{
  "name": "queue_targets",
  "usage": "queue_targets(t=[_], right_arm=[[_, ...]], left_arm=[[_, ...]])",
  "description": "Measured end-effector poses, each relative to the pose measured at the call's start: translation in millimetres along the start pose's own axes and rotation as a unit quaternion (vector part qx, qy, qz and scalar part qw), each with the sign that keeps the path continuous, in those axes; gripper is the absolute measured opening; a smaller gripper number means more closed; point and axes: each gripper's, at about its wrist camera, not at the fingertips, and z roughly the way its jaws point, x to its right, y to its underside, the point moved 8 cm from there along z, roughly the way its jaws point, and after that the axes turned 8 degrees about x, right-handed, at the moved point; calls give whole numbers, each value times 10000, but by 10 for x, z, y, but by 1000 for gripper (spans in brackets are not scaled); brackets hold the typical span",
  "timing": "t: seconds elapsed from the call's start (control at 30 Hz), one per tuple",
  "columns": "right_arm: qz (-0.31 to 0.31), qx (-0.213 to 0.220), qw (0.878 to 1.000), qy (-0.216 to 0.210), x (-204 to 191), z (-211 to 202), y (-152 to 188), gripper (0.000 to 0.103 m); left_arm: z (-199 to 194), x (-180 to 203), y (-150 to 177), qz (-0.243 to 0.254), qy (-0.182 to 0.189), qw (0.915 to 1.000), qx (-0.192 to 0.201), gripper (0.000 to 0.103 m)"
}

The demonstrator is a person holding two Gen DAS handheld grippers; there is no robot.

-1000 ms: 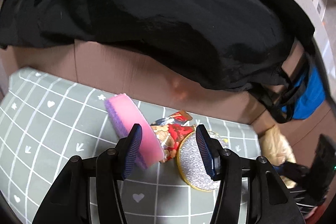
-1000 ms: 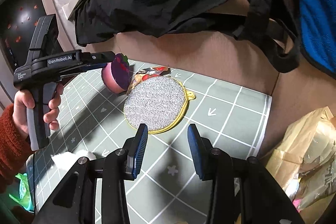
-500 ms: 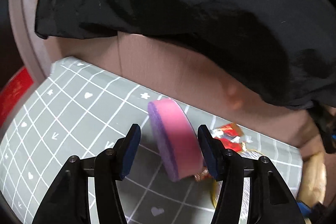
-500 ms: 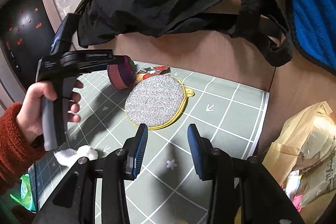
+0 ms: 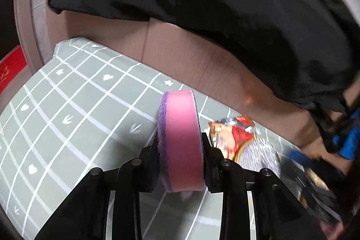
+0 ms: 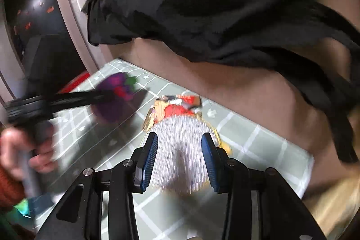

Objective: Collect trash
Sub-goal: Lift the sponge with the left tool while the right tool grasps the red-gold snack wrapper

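A round pink sponge (image 5: 178, 118) with a purple scrub face stands on edge between the fingers of my left gripper (image 5: 181, 150). Its jaws are closing and both pads press on the sponge's faces. From the right wrist view the same sponge (image 6: 119, 91) shows blurred at the left gripper's tip. A crumpled red snack wrapper (image 5: 231, 132) lies on the grey-green grid mat (image 5: 78, 116), beside a round silver scrubbing pad (image 5: 258, 156) with a gold rim. My right gripper (image 6: 178, 156) hovers open just over that silver pad (image 6: 180, 127), with the wrapper (image 6: 177, 107) beyond it.
A brown cardboard wall (image 5: 191, 60) borders the mat's far side, with black cloth (image 5: 225, 3) draped over it. A crumpled paper bag (image 6: 333, 201) sits at the right. A hand (image 6: 13, 150) in an orange sleeve holds the left gripper's handle.
My left gripper's jaws closed onto the pink sponge, which now stands upright between them. My right gripper moved forward over the silver pad, which was farther ahead before.
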Motion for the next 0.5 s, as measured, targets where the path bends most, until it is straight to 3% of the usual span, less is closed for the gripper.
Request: queue_targets(t=[0.13, 0.3, 0.4, 0.5], right_arm=[[-263, -231, 9994, 70, -34, 457, -80, 38], [16, -456, 9987, 211, 121, 800, -132, 38], [385, -570, 9975, -186, 68, 839, -56, 40], [82, -708, 9955, -622, -304, 725, 126, 39]], left_arm=[[-416, -196, 60, 66, 201, 9998, 52, 32], [-850, -437, 94, 166, 196, 9993, 262, 32], [-959, -536, 148, 95, 237, 9993, 288, 32], [-960, -633, 241, -105, 309, 9993, 193, 32]])
